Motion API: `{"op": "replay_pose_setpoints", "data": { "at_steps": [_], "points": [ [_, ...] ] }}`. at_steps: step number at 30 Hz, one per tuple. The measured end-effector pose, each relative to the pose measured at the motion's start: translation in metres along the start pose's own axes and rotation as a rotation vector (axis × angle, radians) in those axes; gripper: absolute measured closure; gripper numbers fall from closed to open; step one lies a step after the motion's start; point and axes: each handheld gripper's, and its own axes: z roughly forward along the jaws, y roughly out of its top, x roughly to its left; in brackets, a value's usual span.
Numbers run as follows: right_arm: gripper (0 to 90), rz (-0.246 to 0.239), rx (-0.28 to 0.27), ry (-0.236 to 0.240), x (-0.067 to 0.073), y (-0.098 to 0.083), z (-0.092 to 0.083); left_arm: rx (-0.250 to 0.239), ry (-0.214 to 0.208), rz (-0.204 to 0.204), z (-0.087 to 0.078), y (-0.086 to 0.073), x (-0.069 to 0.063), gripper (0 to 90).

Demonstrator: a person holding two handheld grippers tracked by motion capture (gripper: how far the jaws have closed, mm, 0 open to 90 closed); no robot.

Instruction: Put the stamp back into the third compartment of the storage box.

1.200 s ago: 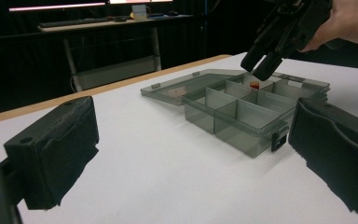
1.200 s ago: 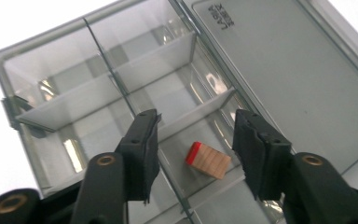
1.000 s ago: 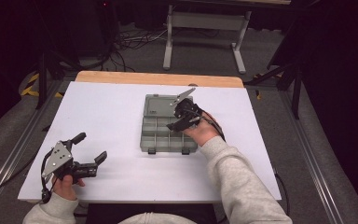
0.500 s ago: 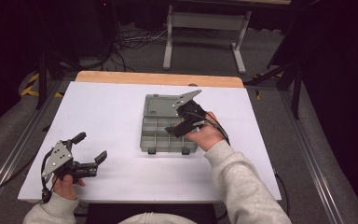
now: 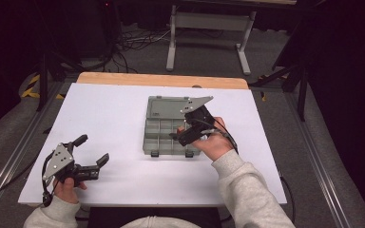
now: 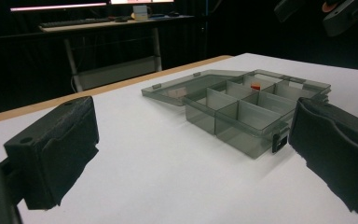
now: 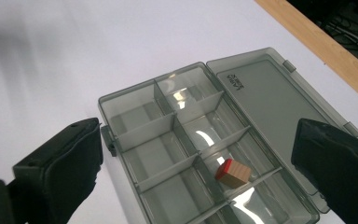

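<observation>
Since the earlier frame the right gripper (image 5: 183,134) has been lifted slightly off the compartment box (image 5: 164,128), its jaws just opened wide with nothing between them. A small wooden block with a red end (image 7: 233,173) is left lying in one compartment. The lid is laid flat toward the table's far edge. The left gripper (image 5: 95,152) is held near the near left corner, jaws apart and empty.

One grey compartment box (image 7: 182,140) lies open on the one white table (image 5: 114,118). One small wooden block with a red end (image 7: 233,173) sits in it. Two grippers are present, the left gripper (image 5: 92,152) and the right gripper (image 5: 177,135).
</observation>
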Motion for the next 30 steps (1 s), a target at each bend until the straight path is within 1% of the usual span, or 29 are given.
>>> {"op": "replay_pose_setpoints", "data": {
  "at_steps": [9,16,17,18,20,26,30],
  "points": [
    [1.4,0.007,-0.076,-0.004,0.01,-0.009,-0.016,0.0,0.0,0.0,0.0,0.0,0.0,2.6],
    [1.4,0.025,-0.128,-0.009,0.014,-0.02,-0.028,-0.001,0.002,-0.001,0.0,0.0,0.0,2.6],
    [1.4,0.031,-0.15,-0.008,0.016,-0.024,-0.031,-0.001,0.001,-0.001,0.0,0.0,0.0,2.6],
    [1.4,0.031,-0.15,-0.008,0.016,-0.024,-0.031,-0.002,0.002,-0.001,0.0,0.0,0.0,2.6],
    [1.5,0.031,-0.179,-0.006,0.02,-0.029,-0.035,-0.002,0.002,-0.002,0.0,0.0,0.0,2.6],
    [1.5,0.036,-0.243,-0.004,0.028,-0.043,-0.043,-0.002,0.004,-0.001,-0.001,0.0,0.0,2.6],
    [1.6,0.049,-0.28,-0.004,0.03,-0.053,-0.047,-0.003,0.004,-0.006,0.0,0.0,0.0,2.6]
  ]
}}
